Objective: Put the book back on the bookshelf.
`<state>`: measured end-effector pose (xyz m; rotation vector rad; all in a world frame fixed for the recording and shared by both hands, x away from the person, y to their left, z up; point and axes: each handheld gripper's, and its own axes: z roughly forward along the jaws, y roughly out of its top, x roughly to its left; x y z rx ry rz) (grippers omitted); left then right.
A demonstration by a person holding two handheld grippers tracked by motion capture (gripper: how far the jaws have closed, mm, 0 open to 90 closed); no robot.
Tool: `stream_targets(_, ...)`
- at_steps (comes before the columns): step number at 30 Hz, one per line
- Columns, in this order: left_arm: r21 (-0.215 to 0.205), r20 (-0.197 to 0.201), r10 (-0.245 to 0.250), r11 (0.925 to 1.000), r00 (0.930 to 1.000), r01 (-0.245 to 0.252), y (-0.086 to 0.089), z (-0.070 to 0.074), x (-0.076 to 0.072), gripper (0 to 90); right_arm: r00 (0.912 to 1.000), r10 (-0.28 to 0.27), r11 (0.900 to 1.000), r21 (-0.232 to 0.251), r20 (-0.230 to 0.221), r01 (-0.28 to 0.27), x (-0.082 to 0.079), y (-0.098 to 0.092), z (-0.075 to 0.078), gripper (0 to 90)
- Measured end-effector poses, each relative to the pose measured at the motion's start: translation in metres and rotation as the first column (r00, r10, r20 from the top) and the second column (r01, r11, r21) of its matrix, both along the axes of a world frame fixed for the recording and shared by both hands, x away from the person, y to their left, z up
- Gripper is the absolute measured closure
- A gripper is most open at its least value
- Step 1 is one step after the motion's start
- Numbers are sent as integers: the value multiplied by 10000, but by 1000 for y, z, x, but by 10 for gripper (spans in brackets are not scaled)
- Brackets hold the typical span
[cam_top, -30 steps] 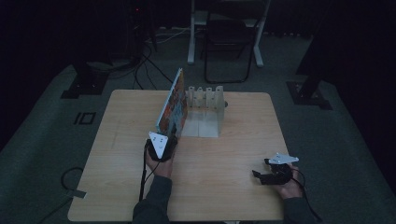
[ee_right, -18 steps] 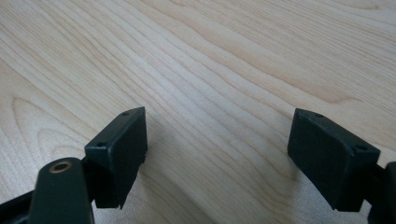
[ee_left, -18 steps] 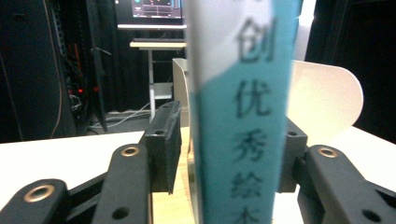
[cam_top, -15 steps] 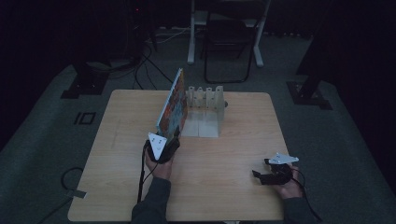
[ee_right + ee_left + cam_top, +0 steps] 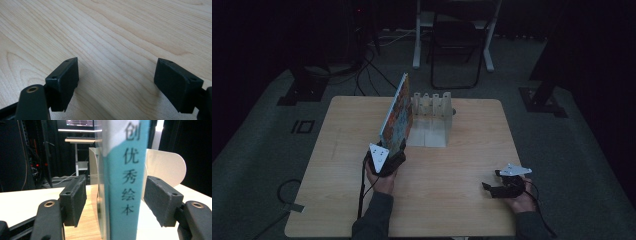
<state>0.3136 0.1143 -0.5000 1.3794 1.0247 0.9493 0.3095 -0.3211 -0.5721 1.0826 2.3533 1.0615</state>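
Book (image 5: 395,116): stands upright on its lower edge on the surface (image 5: 337,200), colourful cover facing left in the high view, near the middle towards the far side. Teal spine (image 5: 125,182) with black printed characters faces my left tool.
Book vs rack: the white slotted rack (image 5: 432,117) sits just beside the book on its right; I cannot tell from here if the two touch. In the left gripper view rounded white dividers (image 5: 166,167) rise behind the spine.
Left tool (image 5: 393,156): at the near bottom corner of the book, spine between my jaws. Jaws have just been opening; a gap shows on each side of the spine, pads (image 5: 75,198) off it, so the book stands without my grip.
Left hand (image 5: 381,179): behind the tool, sleeve coming in from the near edge.
Right tool (image 5: 490,187): low over the bare surface near the right front corner, well apart from book and rack. Jaws wide apart, nothing between them but wood grain (image 5: 115,42).
Right hand (image 5: 521,200): holds its tool at the surface edge.
Beyond the surface: dark floor, cables (image 5: 362,65), a chair (image 5: 457,45).
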Motion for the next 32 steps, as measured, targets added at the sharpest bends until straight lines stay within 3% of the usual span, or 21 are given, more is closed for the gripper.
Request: stream_targets(32,-61,351,-846,9964,9958,848,10,14,-35,329,10000,21,10000,2,-10,-21,0,0,0,188)
